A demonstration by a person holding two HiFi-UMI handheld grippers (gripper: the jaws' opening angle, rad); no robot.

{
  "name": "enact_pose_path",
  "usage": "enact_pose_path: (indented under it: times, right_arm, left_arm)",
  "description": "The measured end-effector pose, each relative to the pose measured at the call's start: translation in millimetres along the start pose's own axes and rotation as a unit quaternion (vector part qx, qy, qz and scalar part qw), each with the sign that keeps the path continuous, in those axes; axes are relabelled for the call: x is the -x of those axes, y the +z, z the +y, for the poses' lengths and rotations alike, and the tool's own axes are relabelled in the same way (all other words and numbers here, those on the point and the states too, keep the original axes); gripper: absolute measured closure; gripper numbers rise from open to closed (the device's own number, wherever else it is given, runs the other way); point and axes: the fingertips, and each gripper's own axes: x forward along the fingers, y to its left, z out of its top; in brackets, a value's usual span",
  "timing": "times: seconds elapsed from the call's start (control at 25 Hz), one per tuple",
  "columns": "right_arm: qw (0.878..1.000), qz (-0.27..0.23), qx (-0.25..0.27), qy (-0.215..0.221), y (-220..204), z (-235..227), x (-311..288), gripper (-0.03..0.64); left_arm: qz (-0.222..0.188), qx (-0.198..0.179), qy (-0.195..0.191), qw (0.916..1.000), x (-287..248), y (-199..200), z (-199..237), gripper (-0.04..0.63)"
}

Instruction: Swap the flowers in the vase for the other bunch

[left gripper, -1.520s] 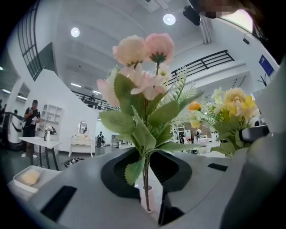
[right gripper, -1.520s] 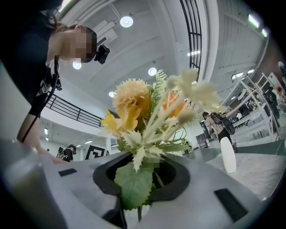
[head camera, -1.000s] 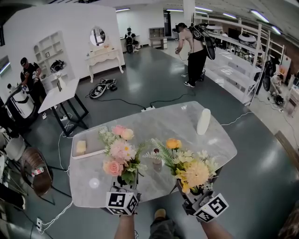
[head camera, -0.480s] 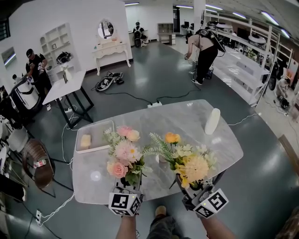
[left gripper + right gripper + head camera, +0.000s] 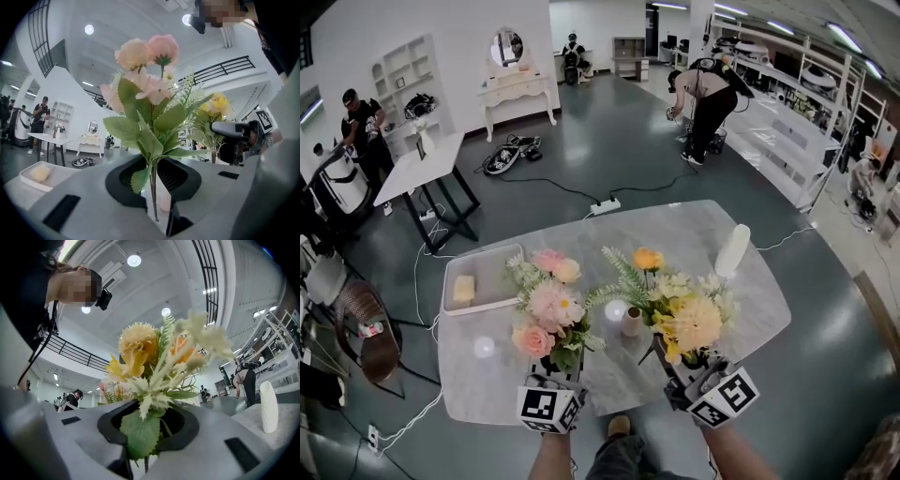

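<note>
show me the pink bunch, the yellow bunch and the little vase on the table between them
pink bunch (image 5: 546, 305): head view, on the big pale pink bloom.
yellow bunch (image 5: 697, 323): head view, on the large yellow bloom.
small vase (image 5: 631, 323): head view, on its body.

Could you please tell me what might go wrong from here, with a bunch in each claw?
The small vase looks light; pushing a bunch in off-centre could tip it. The left claw holds the pink bunch by thin stems only, so it might twist or slip. The yellow bunch hangs close beside it and could tangle.
</note>
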Motion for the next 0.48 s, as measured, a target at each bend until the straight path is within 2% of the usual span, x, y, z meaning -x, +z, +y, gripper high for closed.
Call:
enact_pose_path:
  times: [0.48]
  right_arm:
    - [0.999, 0.0, 0.019, -0.032, -8, -25, -32, 0.5]
  left_arm:
    - [0.003, 0.01, -0.052, 0.9986, -45, -5, 12, 0.517]
